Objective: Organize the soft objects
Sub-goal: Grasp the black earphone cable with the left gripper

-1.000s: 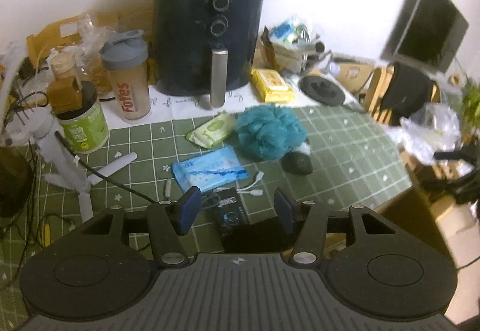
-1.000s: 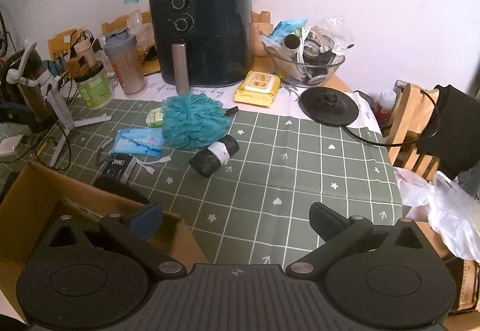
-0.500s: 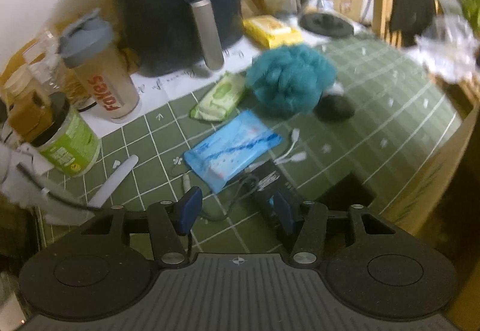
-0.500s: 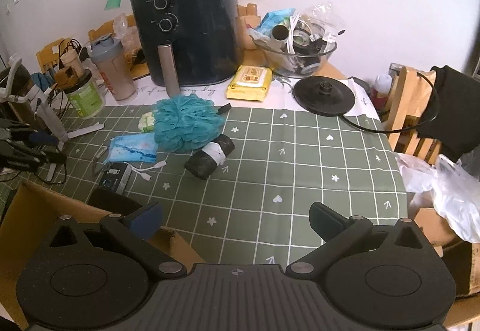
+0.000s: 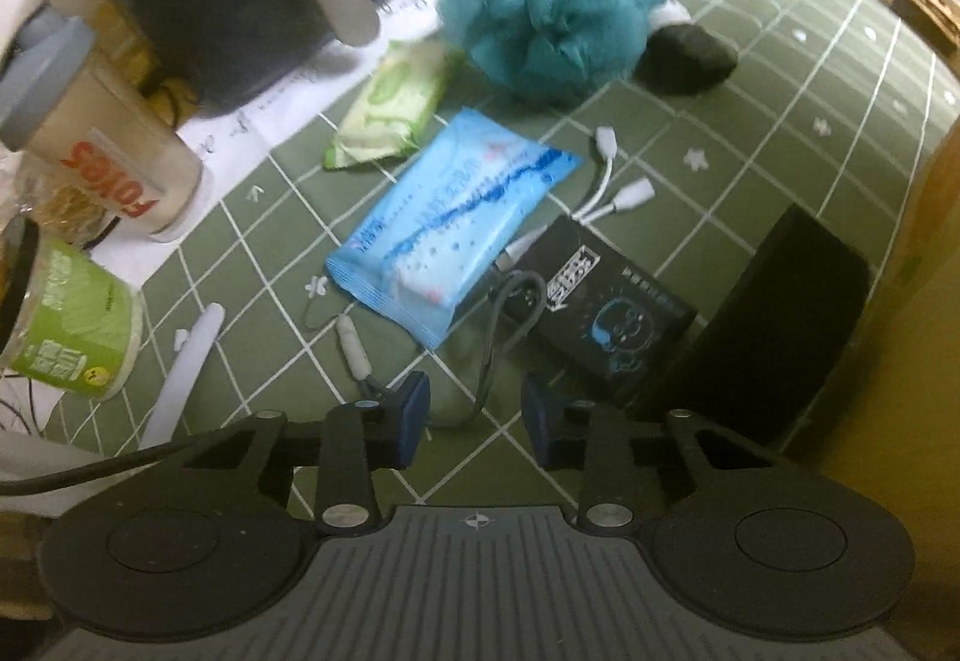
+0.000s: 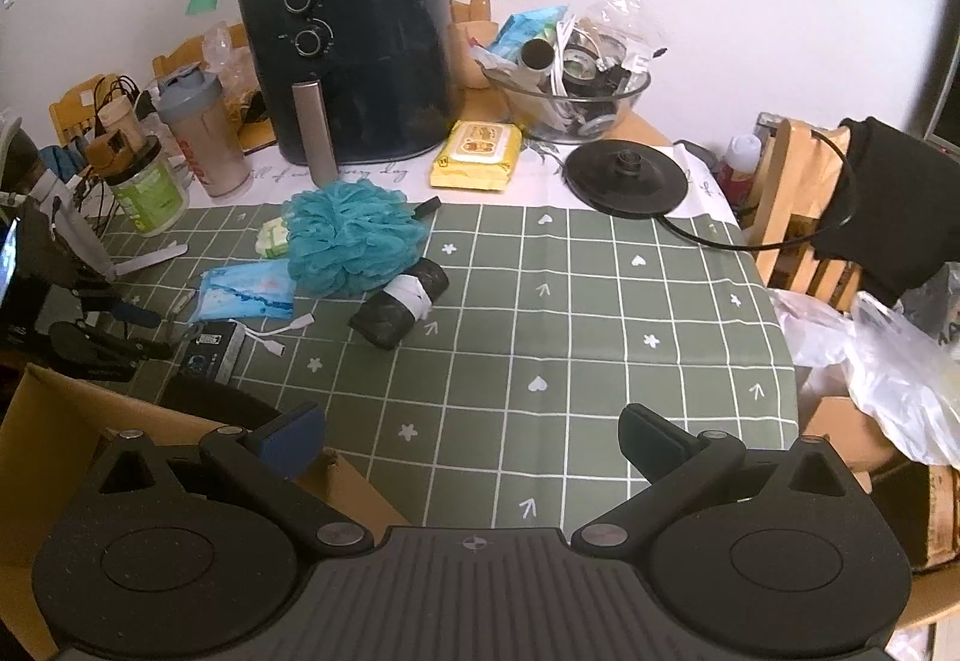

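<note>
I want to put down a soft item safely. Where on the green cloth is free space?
The green cloth is bare between the black roll, the kettle base and the table's right edge. It is crowded on the left, around the teal bath sponge and the blue tissue pack.

Shaker bottle (image 5: 90, 145): red letters, seen upside down, about "FOYES".
Other packs and boxes: print too blurred to read.
</note>
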`<state>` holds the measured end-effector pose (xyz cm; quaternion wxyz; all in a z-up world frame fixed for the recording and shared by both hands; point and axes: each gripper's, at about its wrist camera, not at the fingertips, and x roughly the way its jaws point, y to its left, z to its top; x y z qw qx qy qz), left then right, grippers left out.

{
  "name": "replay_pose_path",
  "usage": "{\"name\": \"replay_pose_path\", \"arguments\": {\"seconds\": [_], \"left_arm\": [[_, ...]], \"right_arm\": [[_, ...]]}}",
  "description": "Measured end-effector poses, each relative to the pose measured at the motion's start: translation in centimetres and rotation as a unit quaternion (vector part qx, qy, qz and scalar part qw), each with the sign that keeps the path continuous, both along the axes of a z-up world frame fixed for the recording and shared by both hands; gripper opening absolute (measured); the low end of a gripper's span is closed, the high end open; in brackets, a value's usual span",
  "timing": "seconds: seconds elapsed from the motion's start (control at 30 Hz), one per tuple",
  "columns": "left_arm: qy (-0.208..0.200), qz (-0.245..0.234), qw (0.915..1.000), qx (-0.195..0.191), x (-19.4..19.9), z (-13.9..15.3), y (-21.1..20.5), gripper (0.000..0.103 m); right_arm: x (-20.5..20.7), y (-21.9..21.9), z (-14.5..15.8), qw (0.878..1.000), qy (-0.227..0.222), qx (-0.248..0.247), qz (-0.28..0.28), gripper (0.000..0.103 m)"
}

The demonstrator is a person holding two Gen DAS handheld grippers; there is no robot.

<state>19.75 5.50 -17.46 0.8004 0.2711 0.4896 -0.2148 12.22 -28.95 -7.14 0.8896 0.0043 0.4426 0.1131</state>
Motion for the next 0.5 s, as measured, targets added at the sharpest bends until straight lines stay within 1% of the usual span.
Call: {"name": "replay_pose_path", "arguments": {"seconds": [0.13,0.2,0.23,0.27,0.33,0.37,0.4,0.5], "left_arm": [[0.006,-0.010,0.9999,0.008,0.3,-1.0,-0.1,0.029],[0.009,-0.012,0.9999,0.009,0.5,-1.4,0.0,0.024],[0.006,-0.013,0.9999,0.002,0.5,-1.4,0.0,0.022],[0.007,-0.016,0.9998,-0.003,0.6,-1.4,0.0,0.017],[0.010,-0.021,0.9997,-0.010,0.7,-1.5,0.1,0.014],[0.014,-0.023,0.9995,-0.017,0.8,-1.5,0.1,0.006],[0.018,-0.024,0.9993,-0.023,0.8,-1.6,0.1,0.004],[0.024,-0.020,0.9991,-0.030,0.9,-1.6,0.2,0.003]], "right_arm": [[0.0,0.0,0.0,1.000,0.003,-0.002,-0.006,0.103],[0.0,-0.1,0.0,1.000,0.005,-0.002,-0.009,0.103],[0.0,-0.1,0.1,1.000,0.005,-0.002,-0.011,0.103],[0.0,-0.1,0.1,1.000,0.005,-0.002,-0.011,0.103],[0.0,-0.2,0.1,1.000,0.006,-0.001,-0.013,0.103],[0.1,-0.2,0.2,1.000,0.007,-0.001,-0.013,0.103],[0.2,-0.3,0.2,1.000,0.007,-0.001,-0.013,0.103],[0.4,-0.3,0.2,1.000,0.008,-0.002,-0.011,0.103]]}}
